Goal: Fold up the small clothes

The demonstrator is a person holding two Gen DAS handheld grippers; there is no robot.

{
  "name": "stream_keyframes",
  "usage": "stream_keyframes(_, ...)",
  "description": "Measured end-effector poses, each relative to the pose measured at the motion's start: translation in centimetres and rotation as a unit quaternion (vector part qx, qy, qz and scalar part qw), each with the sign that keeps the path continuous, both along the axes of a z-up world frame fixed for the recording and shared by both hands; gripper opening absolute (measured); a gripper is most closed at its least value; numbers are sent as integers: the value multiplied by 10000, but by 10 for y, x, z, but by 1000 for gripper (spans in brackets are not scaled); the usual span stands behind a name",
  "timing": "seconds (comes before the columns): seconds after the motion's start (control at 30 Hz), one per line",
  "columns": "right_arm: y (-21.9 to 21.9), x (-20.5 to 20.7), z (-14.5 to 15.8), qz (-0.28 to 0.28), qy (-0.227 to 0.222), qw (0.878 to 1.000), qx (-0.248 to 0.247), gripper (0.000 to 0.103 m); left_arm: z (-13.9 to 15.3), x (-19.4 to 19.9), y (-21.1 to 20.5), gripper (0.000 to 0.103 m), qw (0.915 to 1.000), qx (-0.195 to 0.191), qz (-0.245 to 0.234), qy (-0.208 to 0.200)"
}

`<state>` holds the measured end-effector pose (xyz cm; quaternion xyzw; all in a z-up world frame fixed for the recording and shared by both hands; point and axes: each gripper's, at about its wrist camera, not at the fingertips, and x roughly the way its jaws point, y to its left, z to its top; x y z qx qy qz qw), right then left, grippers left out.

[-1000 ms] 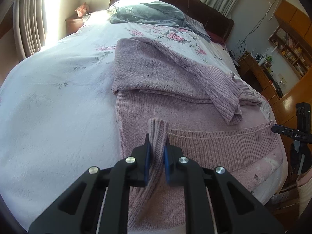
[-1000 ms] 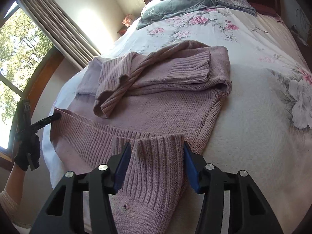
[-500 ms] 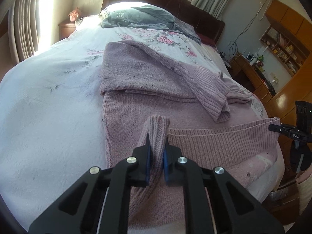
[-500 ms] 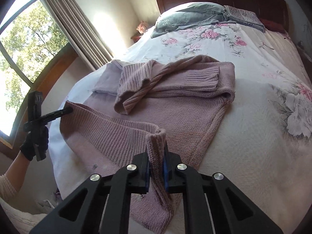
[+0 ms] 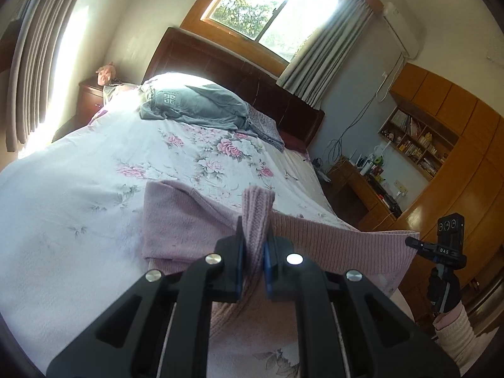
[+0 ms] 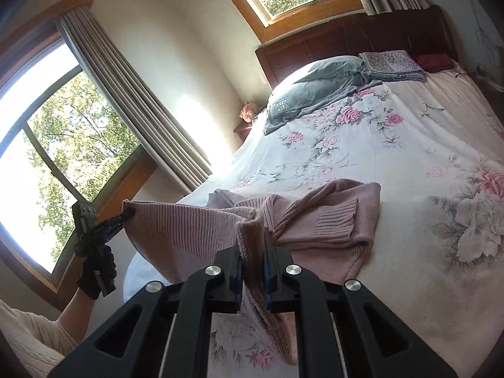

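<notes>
Left wrist view, left gripper (image 5: 253, 260) and right gripper (image 6: 253, 263) pinching raised sweater (image 5: 330, 242) hem corners above bed (image 5: 78, 195)

Sunlit bedroom. Dark wooden headboard (image 5: 239, 72) beneath a wood-framed window (image 5: 271, 9) with grey curtains (image 5: 327, 63). Floral bedspread (image 5: 94, 182), grey pillow (image 5: 195, 104). Nightstand (image 5: 91, 100) at the left corner. Orange-wood wardrobe (image 5: 472, 163), bookshelf (image 5: 415, 145) and cluttered desk (image 5: 362, 186) along the right wall.
</notes>
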<state>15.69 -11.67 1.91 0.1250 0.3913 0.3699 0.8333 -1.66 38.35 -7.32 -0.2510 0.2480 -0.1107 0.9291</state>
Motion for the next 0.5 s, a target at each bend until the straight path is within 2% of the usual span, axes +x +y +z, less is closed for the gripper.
stream_keyframes(0.13,17,44,6,-87,-109,9997,-198,9,-1,57,4,8,9998,158,69,28)
stream_keyframes(0.23,28,81,-5,-237,-2,9991,-354,9,-14,98,7,8,9993,271,173,199)
stream_keyframes(0.37,39,128,-40,-440,394,9967,-549,9,-55,147,18,8,9953,309,479,787)
stream_keyframes(0.5,51,160,-90,-574,943,9905,-818,9,-102,178,25,8,9875,236,622,1431)
